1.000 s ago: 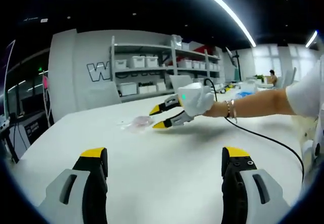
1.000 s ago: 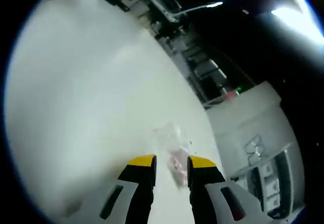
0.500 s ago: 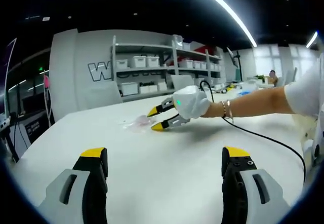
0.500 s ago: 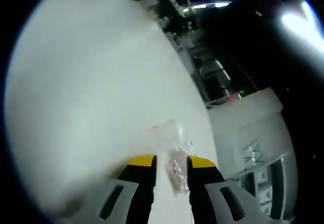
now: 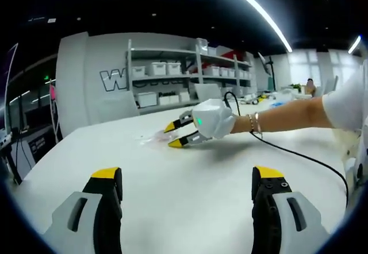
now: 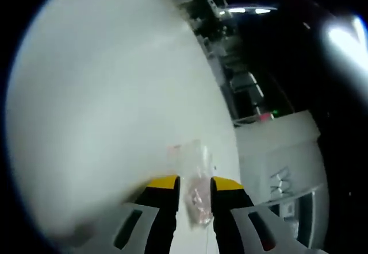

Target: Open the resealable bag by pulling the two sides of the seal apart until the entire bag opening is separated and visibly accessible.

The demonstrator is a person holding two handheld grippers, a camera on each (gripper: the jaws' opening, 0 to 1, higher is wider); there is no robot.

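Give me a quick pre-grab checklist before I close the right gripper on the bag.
1. Resealable bag lies flat on the white table: ok.
2. Bag sits between the right gripper tips: ok.
3. Right gripper open for the pinch: ok.
4. Tips lined up on the seal strip itself: cannot tell, the view is blurred.
5. Left gripper open and ready: ok.
6. Left gripper near the bag: not ok, it hangs well back.

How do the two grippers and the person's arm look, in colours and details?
Both grippers are light grey with black fingers tipped yellow. The right gripper has a rounded white body, a green light and a black cable. The person wears wrist bracelets and a white sleeve.
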